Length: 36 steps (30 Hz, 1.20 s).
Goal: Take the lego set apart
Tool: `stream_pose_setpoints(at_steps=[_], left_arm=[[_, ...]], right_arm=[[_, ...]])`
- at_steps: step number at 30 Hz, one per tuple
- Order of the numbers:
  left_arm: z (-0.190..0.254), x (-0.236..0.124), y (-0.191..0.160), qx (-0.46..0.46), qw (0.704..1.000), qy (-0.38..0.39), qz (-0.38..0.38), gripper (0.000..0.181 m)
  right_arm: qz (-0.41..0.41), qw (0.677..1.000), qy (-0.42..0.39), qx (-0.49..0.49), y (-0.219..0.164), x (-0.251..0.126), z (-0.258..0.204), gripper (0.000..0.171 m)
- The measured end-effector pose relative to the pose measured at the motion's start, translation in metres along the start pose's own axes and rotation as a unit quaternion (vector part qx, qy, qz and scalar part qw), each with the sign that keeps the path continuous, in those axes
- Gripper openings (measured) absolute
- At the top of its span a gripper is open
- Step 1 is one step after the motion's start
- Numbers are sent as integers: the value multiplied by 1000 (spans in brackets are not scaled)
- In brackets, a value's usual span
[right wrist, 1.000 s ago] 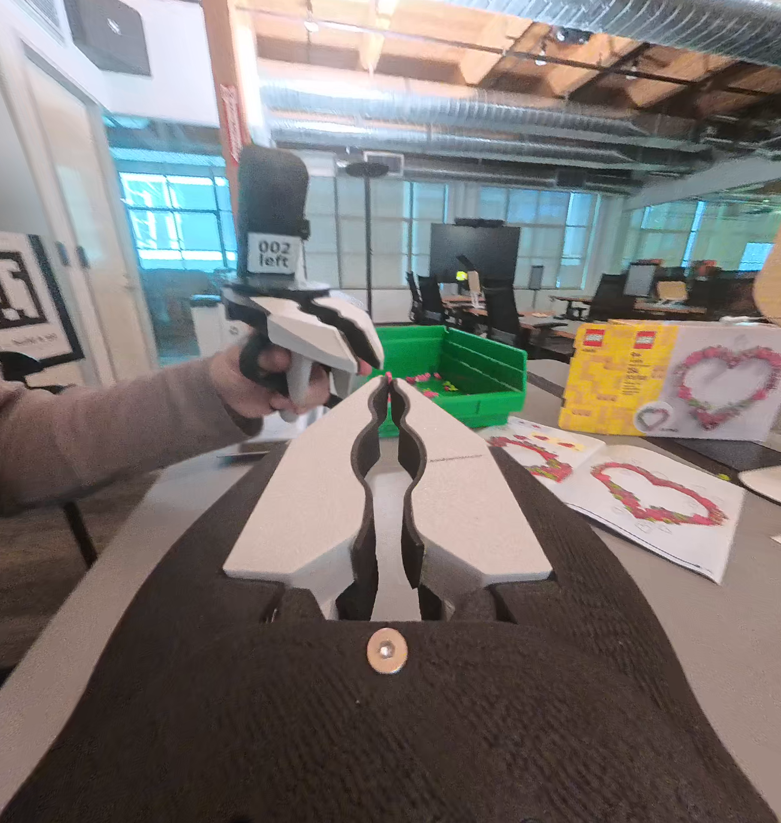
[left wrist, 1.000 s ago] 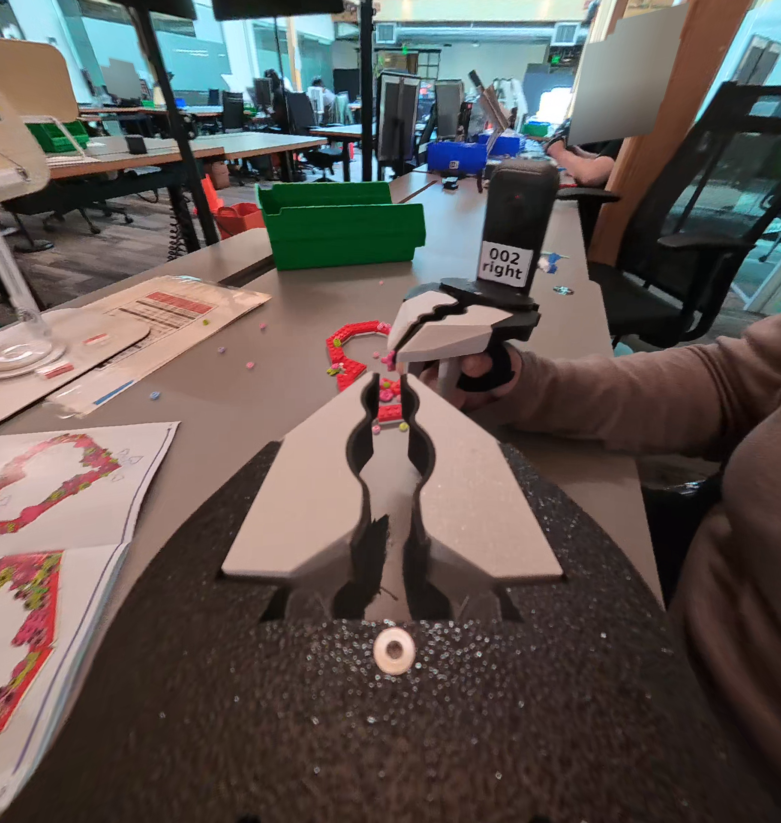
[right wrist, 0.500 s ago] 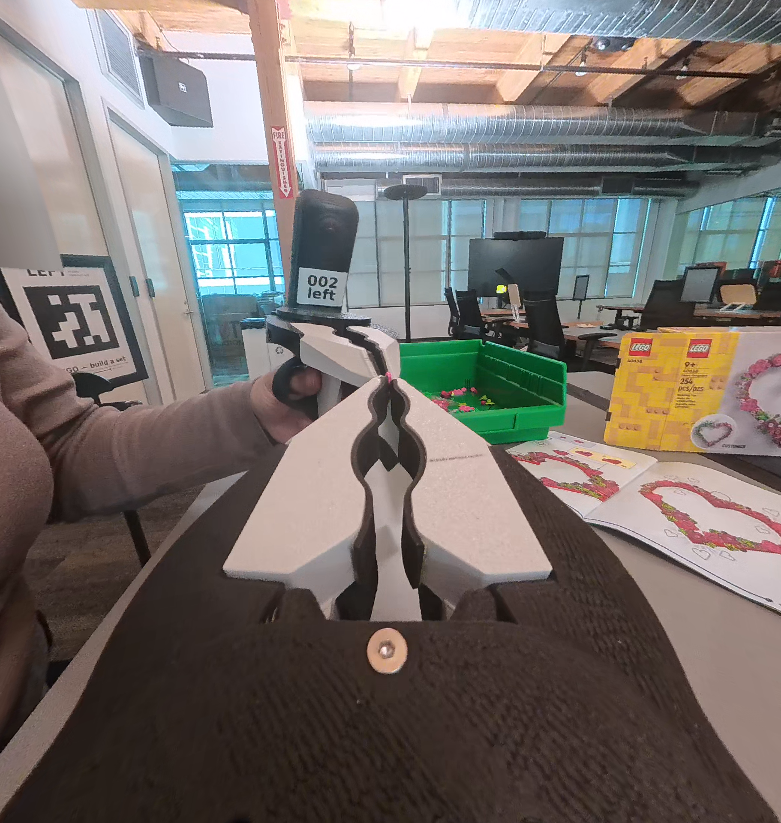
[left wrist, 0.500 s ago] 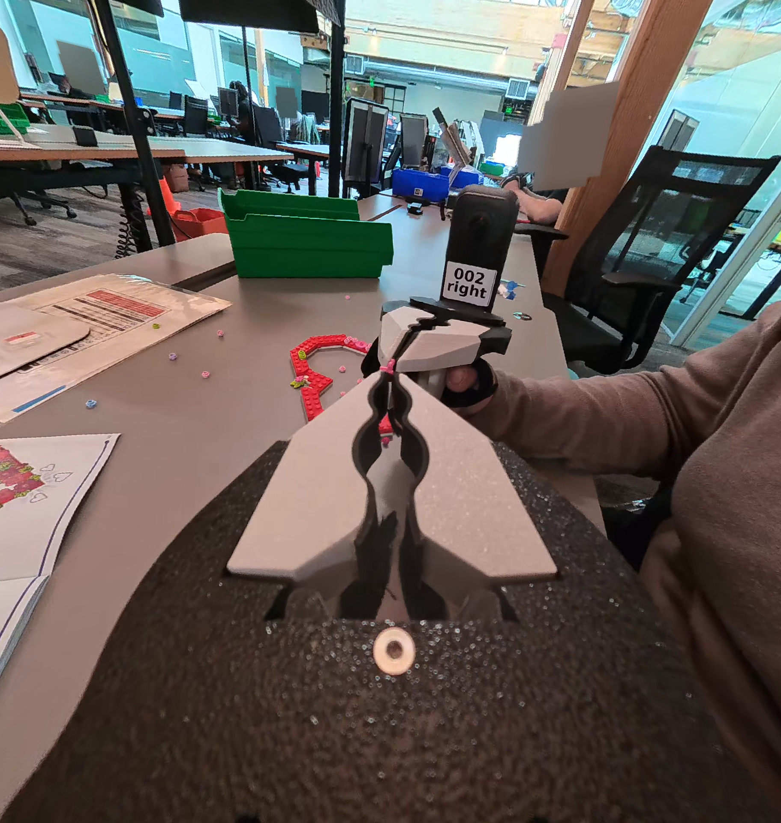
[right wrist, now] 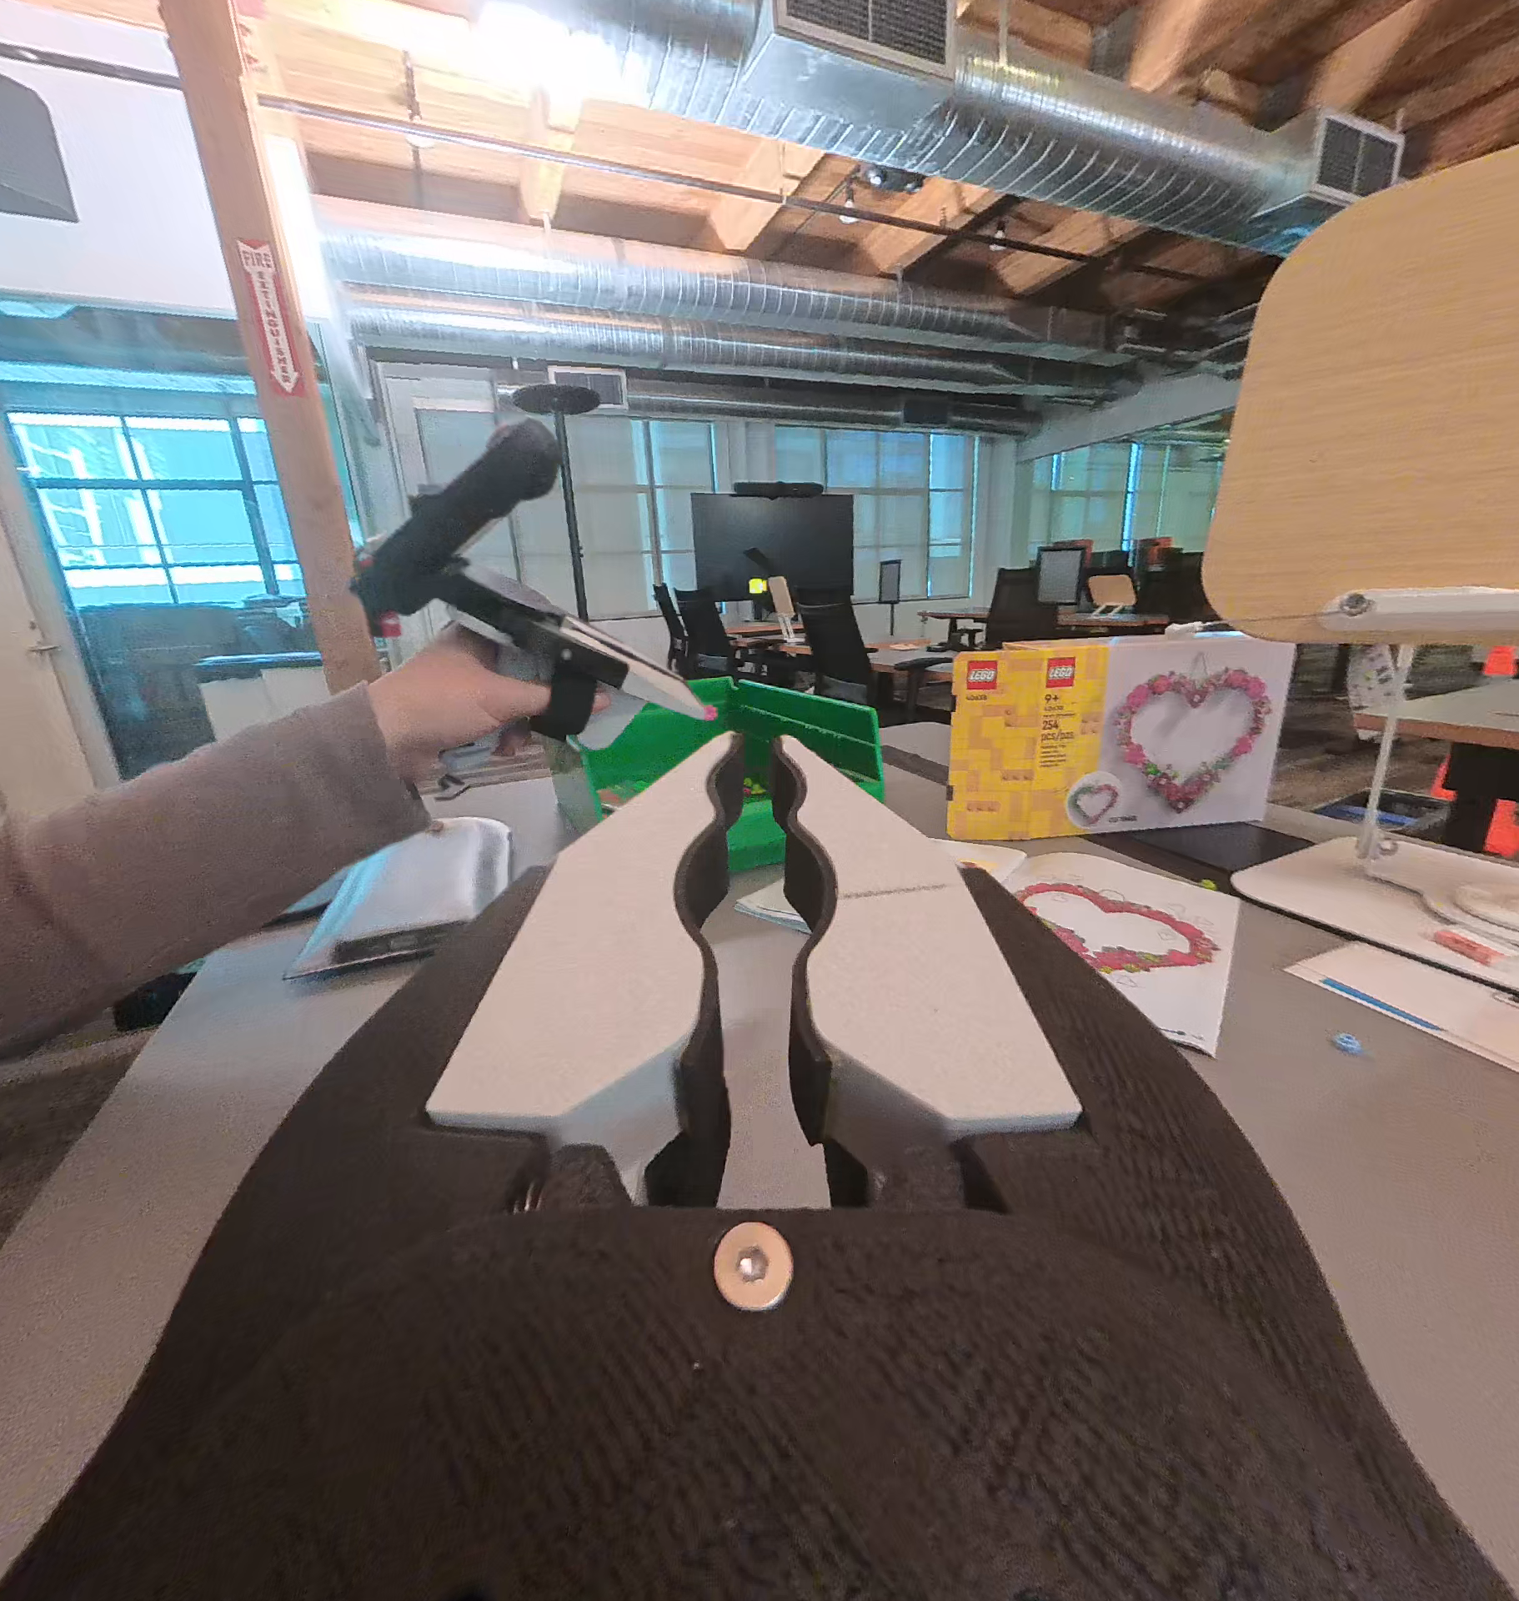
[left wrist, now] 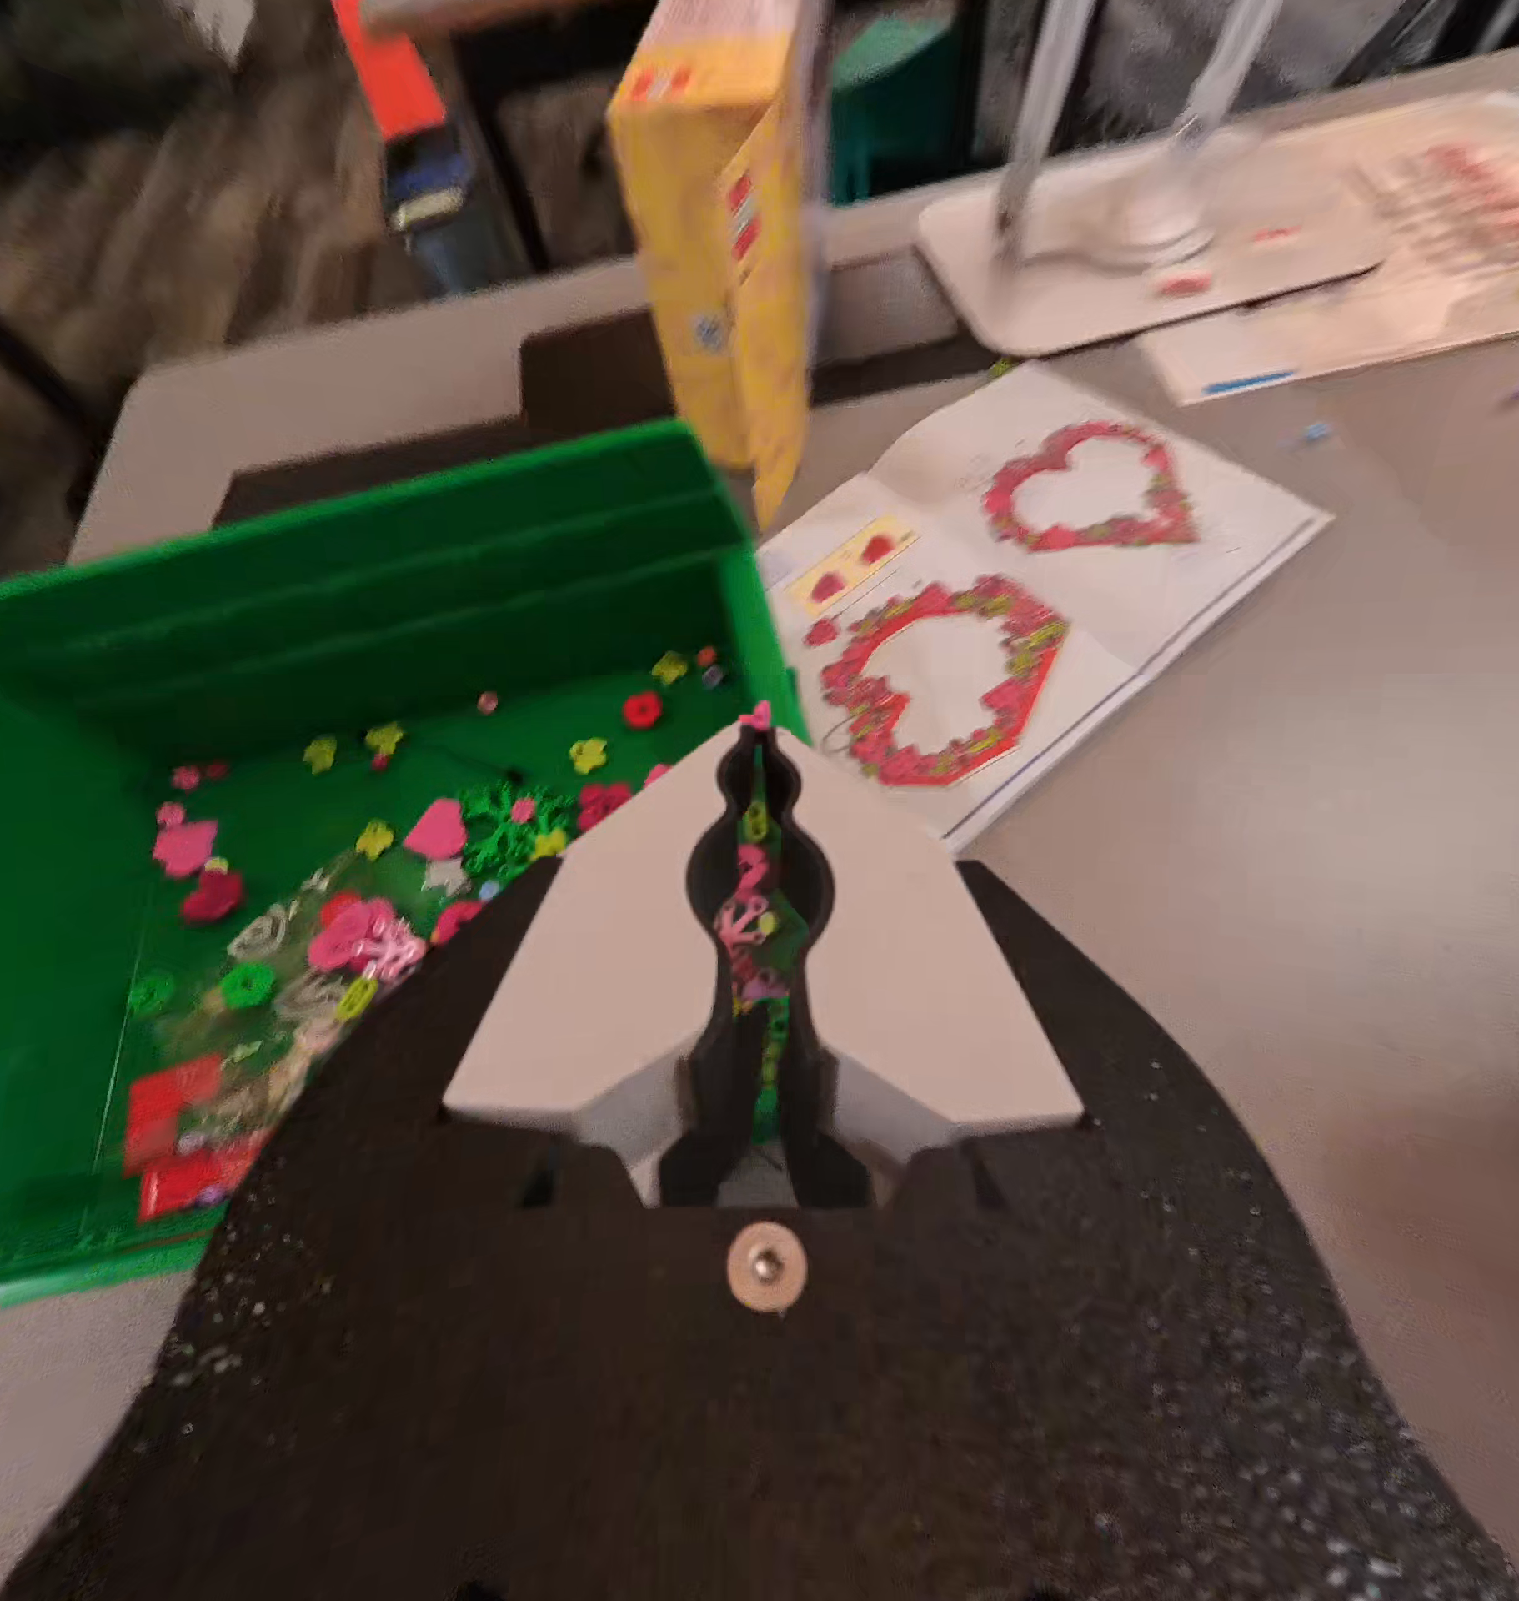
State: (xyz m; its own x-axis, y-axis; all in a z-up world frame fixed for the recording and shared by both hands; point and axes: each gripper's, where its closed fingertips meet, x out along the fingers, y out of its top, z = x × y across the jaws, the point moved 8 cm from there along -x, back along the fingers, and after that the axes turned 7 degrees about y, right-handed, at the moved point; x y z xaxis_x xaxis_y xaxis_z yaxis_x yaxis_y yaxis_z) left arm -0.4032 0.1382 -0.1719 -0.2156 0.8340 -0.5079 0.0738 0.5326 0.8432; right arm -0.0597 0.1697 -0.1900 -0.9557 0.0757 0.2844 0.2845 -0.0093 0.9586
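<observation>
My left gripper (left wrist: 757, 736) is shut on a small pink lego piece (left wrist: 755, 716) and holds it tilted down over the green bin (left wrist: 349, 554). Many loose pink, red, yellow and green pieces (left wrist: 435, 832) lie on the bin floor. In the right wrist view the left gripper (right wrist: 695, 706) points down at the bin (right wrist: 825, 719), with the pink piece (right wrist: 709, 712) at its tip. My right gripper (right wrist: 756, 749) is slightly open and empty, level above the table, short of the bin. The red heart frame is not in view.
A yellow lego box (left wrist: 721, 243) stands behind the bin, also seen in the right wrist view (right wrist: 1024, 736). An open instruction booklet (left wrist: 1042, 606) lies right of the bin. A white lamp base (left wrist: 1128, 251) sits farther right. A silver flat object (right wrist: 409, 892) lies near the table's left edge.
My left gripper has swung away from the red heart frame and the right gripper, carrying the pink piece over the green bin. My right gripper's jaws have parted a little.
</observation>
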Motion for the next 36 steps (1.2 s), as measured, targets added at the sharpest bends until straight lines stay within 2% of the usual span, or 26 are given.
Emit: stream_pose_setpoints(at_steps=[1,3,6,11,16,21,23,27,30,34,36], left_arm=[[-8,4,-1,-13,1000,5,-18,0],[-20,6,-3,-33,999,28,-29,22],[-28,6,-4,-53,997,40,-35,38],[-15,-2,2,-74,997,-6,6,47],[60,-16,10,-26,988,-100,118,52],[168,-14,-5,50,953,-240,179,51],[204,-5,-12,71,939,-280,189,51],[258,5,-9,91,912,-349,194,55],[278,13,2,101,903,-347,234,55],[288,22,15,34,887,-350,300,52],[289,32,19,16,886,-351,303,52]], right_arm=[[-1,1000,1,-1,0,0,0,3],[-4,1000,-2,-5,0,0,0,2],[-6,1000,-7,-13,1,-1,0,1],[13,999,-37,-33,9,-8,3,0],[54,981,-157,-104,39,-40,18,5],[56,915,-332,-221,77,-108,31,15],[24,894,-361,-264,84,-133,35,16],[-121,875,-373,-285,71,-173,59,20],[-206,888,-342,-230,53,-195,79,23],[-281,896,-305,-158,32,-211,98,28],[-309,899,-290,-114,22,-215,105,28]])
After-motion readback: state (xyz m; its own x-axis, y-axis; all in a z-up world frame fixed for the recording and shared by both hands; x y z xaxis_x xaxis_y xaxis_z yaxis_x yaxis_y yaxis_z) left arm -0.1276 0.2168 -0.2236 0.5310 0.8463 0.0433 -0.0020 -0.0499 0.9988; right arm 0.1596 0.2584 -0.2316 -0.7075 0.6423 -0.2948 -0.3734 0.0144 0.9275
